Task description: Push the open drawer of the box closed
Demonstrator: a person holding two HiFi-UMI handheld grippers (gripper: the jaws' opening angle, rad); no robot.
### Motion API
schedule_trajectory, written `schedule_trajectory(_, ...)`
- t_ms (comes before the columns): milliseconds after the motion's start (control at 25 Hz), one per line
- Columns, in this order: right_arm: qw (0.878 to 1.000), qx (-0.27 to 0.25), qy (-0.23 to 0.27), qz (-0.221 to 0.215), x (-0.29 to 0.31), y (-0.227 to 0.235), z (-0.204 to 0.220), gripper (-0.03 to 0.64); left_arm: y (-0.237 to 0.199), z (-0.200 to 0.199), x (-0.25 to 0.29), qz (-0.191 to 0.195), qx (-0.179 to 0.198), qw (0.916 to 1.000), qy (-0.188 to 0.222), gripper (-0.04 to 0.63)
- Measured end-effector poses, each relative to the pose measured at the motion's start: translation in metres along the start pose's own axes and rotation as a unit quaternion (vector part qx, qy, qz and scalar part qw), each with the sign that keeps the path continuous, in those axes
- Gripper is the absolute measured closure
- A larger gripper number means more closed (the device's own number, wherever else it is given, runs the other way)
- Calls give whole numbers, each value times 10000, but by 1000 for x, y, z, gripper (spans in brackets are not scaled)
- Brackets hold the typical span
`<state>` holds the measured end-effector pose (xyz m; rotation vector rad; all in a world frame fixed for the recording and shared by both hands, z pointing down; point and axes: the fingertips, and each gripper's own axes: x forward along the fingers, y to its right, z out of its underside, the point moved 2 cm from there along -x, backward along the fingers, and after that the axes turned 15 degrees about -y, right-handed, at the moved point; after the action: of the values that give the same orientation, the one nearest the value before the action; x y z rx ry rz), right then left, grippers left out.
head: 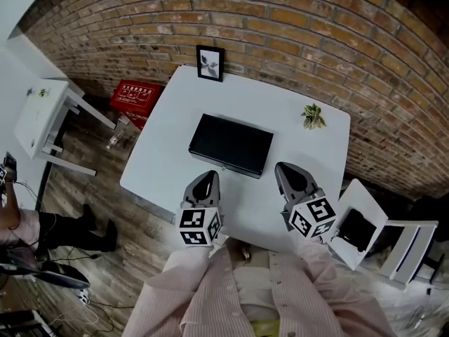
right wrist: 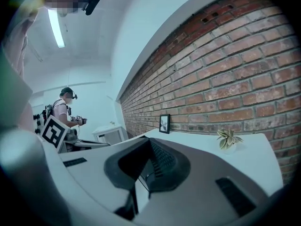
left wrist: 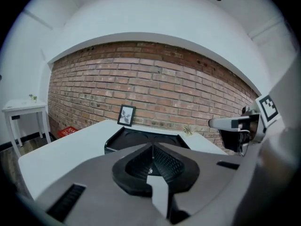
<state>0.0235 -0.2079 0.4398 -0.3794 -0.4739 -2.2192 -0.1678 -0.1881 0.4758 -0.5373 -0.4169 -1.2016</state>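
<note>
left gripper: held low in front of the body, jaws pointing forward, away from the person
left jaws: closed tip to tip with nothing between them (its own view shows the ribbed pads meeting along one seam)
left marker cube: at the rear of that gripper, directly behind the jaws
right gripper: to the right of the left gripper, about level with it and apart from it, tips turned slightly toward it
right jaws: together at the tips, empty
right marker cube: behind its jaws, tilted
sleeves: pale pink, striped, one running back from each cube toward the body
hands: hidden beneath the grippers
</note>
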Motion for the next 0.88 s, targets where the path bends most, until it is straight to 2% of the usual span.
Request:
schedule_trajectory(320,9996,-165,197,-104,-6,-6,-16,614,-2,-18,-48,-96,-83,9990,429,598)
schedule_trajectory(880,9970,-371,569,-366,-18,-24,-42,614,-20,-28,-107,-599,-100,9942,888,600)
